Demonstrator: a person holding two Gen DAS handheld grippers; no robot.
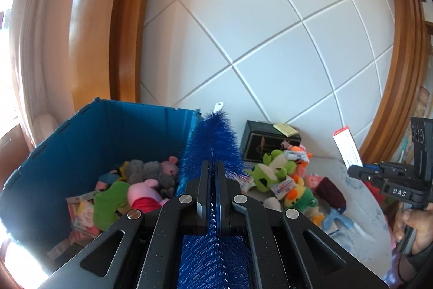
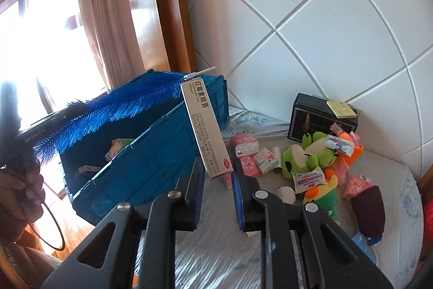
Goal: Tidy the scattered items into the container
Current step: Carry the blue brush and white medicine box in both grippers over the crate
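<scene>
My left gripper [image 1: 212,169] is shut on a long blue bristle brush [image 1: 213,140], held above the right rim of the blue crate [image 1: 81,142]. The crate holds plush toys and small packets. The brush also shows in the right wrist view [image 2: 113,113], over the crate [image 2: 162,148]. My right gripper [image 2: 217,175] is shut on the lower end of a long white medicine box [image 2: 204,126], held upright beside the crate's near wall. That gripper and box show at the right of the left wrist view [image 1: 349,151].
On the bed sheet [image 2: 216,234] lie green frog plushes [image 2: 305,153], pink tissue packets [image 2: 249,164], a maroon pouch [image 2: 370,207] and a black box [image 2: 322,118] against the padded white wall. A curtain and window are at the left.
</scene>
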